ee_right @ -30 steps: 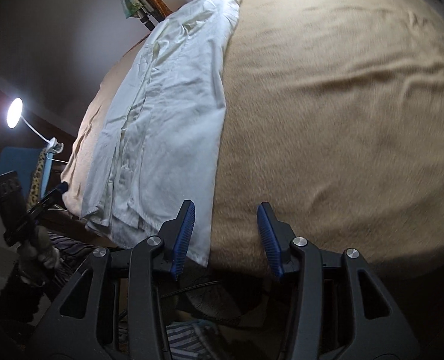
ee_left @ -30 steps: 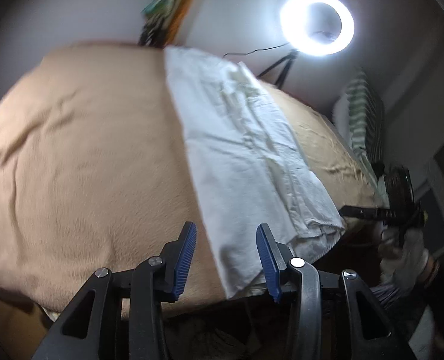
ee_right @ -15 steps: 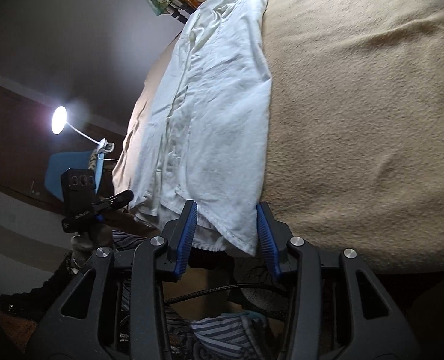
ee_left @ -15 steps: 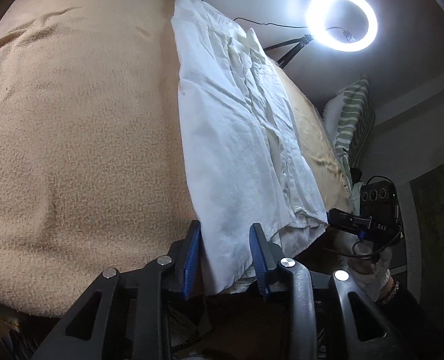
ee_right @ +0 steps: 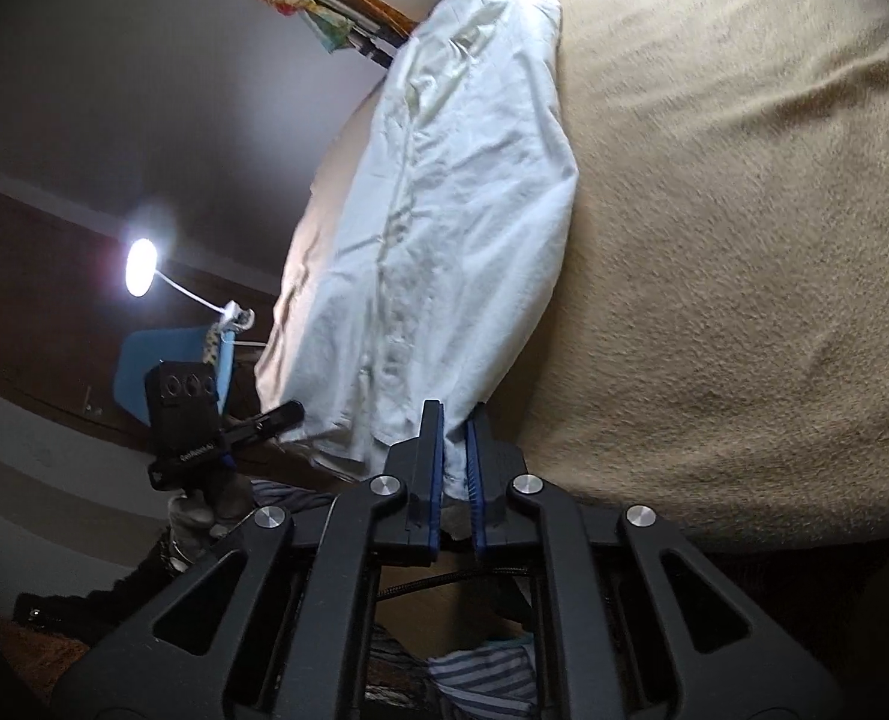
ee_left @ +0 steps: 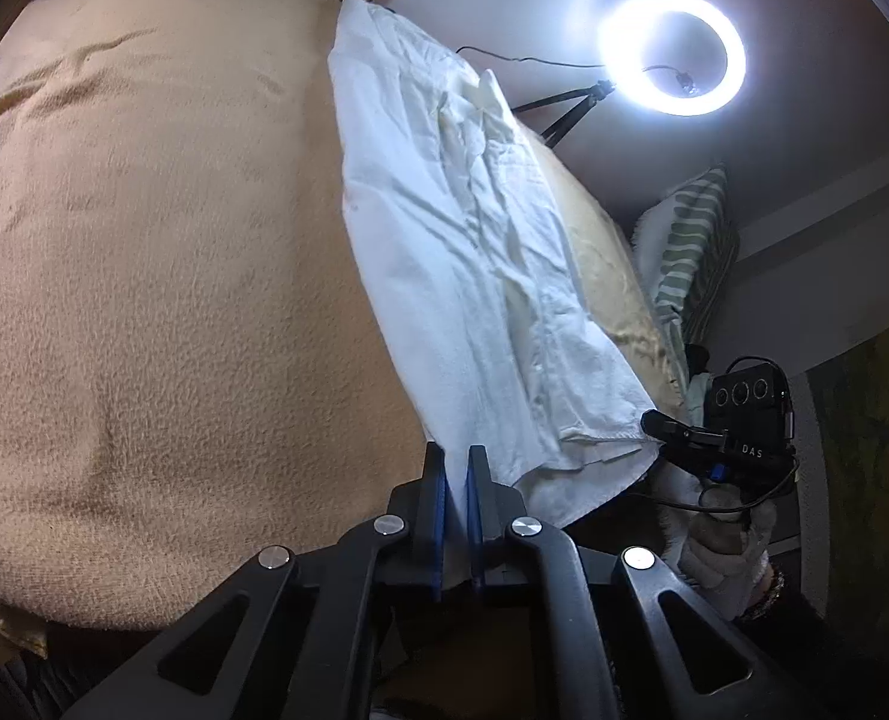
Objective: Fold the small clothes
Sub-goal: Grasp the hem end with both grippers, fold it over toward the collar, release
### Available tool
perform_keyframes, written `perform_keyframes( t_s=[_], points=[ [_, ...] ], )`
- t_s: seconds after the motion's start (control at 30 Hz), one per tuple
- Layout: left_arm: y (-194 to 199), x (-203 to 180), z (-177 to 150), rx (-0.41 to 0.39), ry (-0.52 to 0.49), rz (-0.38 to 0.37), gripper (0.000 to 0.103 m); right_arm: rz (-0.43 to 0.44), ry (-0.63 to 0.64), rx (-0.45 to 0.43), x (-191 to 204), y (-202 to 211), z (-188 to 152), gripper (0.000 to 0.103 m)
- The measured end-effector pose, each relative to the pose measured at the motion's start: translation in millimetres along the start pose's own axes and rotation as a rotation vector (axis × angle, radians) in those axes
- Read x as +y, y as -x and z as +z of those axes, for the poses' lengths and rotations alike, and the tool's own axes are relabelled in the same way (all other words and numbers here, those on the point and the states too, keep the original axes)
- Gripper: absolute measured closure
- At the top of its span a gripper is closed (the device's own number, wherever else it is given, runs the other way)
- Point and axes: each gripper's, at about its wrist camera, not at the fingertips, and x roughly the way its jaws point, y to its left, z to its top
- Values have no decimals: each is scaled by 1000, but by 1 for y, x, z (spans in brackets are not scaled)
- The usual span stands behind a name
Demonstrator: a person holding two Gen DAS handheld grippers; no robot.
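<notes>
A white shirt (ee_left: 474, 252), folded into a long strip, lies across a tan blanket (ee_left: 162, 300). It also shows in the right wrist view (ee_right: 444, 228). My left gripper (ee_left: 456, 462) is shut on the near hem corner of the shirt at the bed's edge. My right gripper (ee_right: 456, 426) is shut on the other near hem corner. Each gripper shows in the other's view, the right one (ee_left: 654, 420) at the shirt's hem and the left one (ee_right: 291, 411) likewise.
The tan blanket (ee_right: 744, 240) covers the whole bed. A lit ring light (ee_left: 672, 54) on a tripod stands beyond the bed. A striped pillow (ee_left: 690, 240) lies at the right. A small lamp (ee_right: 141, 267) and a blue chair (ee_right: 162, 360) stand off the bed.
Both grippers moved in to the shirt's near hem and closed on it. A second ago both were open and short of the cloth.
</notes>
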Motion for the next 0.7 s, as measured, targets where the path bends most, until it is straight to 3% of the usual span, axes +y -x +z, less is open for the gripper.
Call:
perform_keyframes(
  t_s=[0.33, 0.7],
  points=[
    [14, -21, 41, -33, -23, -62, 101, 70, -12, -143, 23, 21, 35, 96],
    [9, -25, 117, -125, -8, -68, 101, 16, 13, -197, 36, 2, 103, 96]
  ],
)
